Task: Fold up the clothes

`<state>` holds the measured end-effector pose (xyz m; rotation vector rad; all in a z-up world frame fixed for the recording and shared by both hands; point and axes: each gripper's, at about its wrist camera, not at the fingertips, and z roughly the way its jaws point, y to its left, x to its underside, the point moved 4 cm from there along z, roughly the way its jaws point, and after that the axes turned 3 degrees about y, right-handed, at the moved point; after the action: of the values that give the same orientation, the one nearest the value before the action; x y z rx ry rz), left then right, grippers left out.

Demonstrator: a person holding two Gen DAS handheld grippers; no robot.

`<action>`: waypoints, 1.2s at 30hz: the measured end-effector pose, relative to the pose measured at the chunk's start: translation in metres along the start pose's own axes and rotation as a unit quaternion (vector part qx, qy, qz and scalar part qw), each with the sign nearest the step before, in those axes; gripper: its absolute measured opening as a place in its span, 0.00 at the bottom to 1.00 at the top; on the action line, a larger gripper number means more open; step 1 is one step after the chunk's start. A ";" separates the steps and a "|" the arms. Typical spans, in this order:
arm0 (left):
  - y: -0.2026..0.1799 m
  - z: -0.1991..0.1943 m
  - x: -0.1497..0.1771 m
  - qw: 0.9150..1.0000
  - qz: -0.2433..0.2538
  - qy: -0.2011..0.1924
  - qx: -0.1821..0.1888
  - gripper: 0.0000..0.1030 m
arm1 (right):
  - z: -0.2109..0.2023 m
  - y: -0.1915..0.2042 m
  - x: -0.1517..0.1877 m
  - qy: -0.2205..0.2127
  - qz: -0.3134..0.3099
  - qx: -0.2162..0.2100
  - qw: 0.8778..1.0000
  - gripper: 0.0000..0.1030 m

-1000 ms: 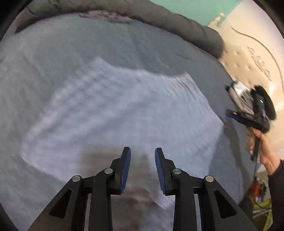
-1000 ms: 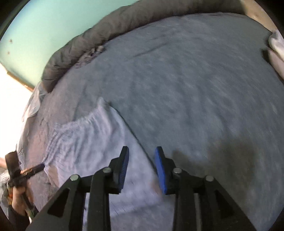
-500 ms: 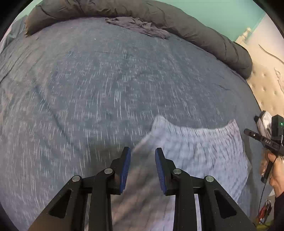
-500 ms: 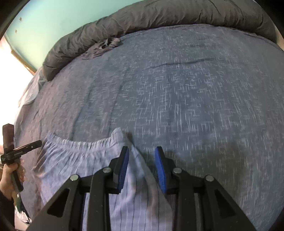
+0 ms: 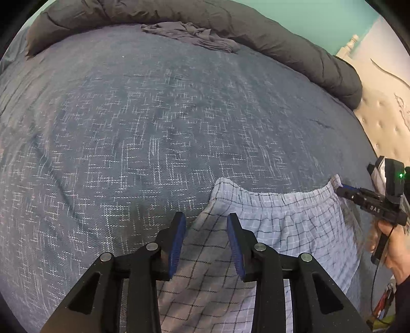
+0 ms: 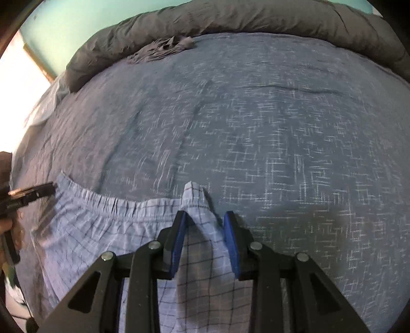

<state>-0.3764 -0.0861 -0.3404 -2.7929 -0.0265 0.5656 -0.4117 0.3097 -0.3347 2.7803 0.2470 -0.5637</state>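
Your left gripper (image 5: pixel 203 237) and right gripper (image 6: pixel 203 234) each have jaws parted, fabric between but not pinched. The checked shorts (image 5: pixel 294 230) lie near on the bed (image 5: pixel 153 115), waistband running left-right, one corner per gripper.

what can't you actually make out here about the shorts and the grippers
- Lower part of the plaid shorts: cut off by the bottom edge and covered by the left gripper in the left wrist view; likewise under the right gripper in the right wrist view.
- Whether either gripper pinches cloth: both stand apart over the fabric, contact unclear.
- Crumpled grey garment by the duvet: too bunched to identify.
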 end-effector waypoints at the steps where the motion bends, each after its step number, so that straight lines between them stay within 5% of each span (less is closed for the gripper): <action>1: -0.002 0.002 -0.001 1.000 0.001 0.000 -0.001 0.36 | 0.000 -0.003 -0.001 -0.002 0.007 -0.009 1.000 0.29; 6: 0.008 0.003 -0.009 1.000 -0.010 -0.003 0.001 0.36 | 0.000 -0.014 -0.004 -0.012 0.040 -0.054 0.998 0.28; 8: 0.011 0.004 -0.012 1.000 -0.014 -0.003 0.002 0.36 | 0.003 -0.015 -0.003 -0.009 0.037 -0.063 0.997 0.13; 16: 0.017 0.014 -0.018 0.999 -0.024 0.005 0.020 0.36 | -0.012 -0.020 0.001 -0.044 0.025 -0.036 0.998 0.02; 17: 0.018 0.014 -0.018 0.999 -0.024 0.006 0.022 0.33 | -0.013 -0.020 0.002 -0.046 0.022 -0.033 0.998 0.02; 20: 0.014 0.013 -0.019 1.000 -0.013 0.004 0.028 0.01 | -0.014 -0.023 -0.001 -0.057 0.020 -0.028 0.998 0.02; 29: 0.015 0.004 -0.029 1.000 -0.014 -0.019 0.010 0.02 | -0.015 -0.035 -0.004 -0.079 0.049 -0.009 0.996 0.01; 36: 0.014 0.014 -0.035 0.999 -0.031 -0.008 0.012 0.06 | -0.031 -0.031 0.002 -0.100 0.069 -0.051 0.991 0.01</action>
<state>-0.4144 -0.0987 -0.3434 -2.7540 -0.1082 0.5688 -0.4058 0.3490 -0.3162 2.5938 0.0377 -0.7648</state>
